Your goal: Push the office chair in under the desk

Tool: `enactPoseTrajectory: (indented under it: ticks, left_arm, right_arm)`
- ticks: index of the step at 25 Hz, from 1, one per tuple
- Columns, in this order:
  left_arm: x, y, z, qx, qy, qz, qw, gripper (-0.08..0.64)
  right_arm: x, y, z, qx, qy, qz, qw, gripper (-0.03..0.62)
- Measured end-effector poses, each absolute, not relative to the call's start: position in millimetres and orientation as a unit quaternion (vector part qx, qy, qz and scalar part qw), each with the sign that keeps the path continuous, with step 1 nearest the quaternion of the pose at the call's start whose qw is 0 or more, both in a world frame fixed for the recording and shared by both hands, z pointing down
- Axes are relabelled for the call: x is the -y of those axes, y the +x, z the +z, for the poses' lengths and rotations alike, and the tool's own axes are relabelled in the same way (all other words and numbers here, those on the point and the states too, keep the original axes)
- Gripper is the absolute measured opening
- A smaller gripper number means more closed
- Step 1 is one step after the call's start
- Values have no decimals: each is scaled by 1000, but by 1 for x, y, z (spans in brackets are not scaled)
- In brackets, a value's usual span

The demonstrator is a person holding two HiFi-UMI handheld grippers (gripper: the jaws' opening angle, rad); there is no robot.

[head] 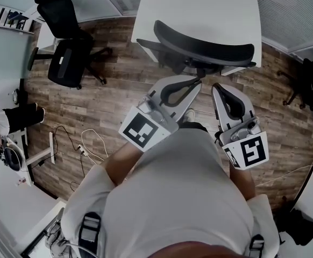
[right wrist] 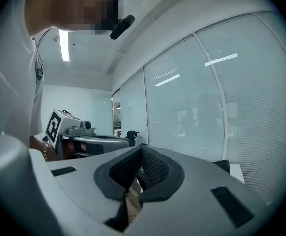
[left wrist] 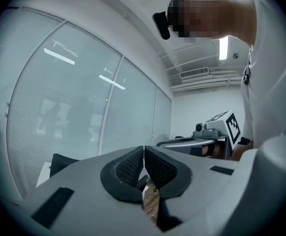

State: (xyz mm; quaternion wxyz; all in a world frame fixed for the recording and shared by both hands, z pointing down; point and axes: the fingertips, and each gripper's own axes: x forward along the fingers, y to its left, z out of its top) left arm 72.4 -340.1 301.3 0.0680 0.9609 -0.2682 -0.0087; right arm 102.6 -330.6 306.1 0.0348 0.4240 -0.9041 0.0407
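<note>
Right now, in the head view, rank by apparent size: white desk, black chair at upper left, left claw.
1. white desk, largest.
2. black chair and left claw look about alike; the claw is nearer the camera, so I won't rank them.

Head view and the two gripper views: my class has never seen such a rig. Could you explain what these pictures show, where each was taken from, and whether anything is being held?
There is no robot here. A person holds a pair of hand-held tongs in each hand. The head view comes from a camera on the person's head that looks steeply down. It shows the left tongs and the right tongs from above. Ahead, a black office chair stands at a white desk on a wooden floor. A second chair stands far left. Each gripper view comes from a camera riding on that pair of tongs and looking along its jaws. In both views the jaws are closed together with nothing between them. So nothing is held, and both tongs point toward the office chair's backrest.
</note>
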Motion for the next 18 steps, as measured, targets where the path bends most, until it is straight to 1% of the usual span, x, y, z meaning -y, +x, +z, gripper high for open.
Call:
enactPoseTrajectory:
  ticks: [3, 18]
  left_arm:
    - [341, 75, 304, 267, 962, 3, 56, 37]
    - [340, 72, 304, 263, 963, 7, 57, 37]
  right_arm:
    - [332, 103, 306, 903, 426, 39, 36, 29]
    - [331, 100, 301, 901, 430, 28, 41, 29]
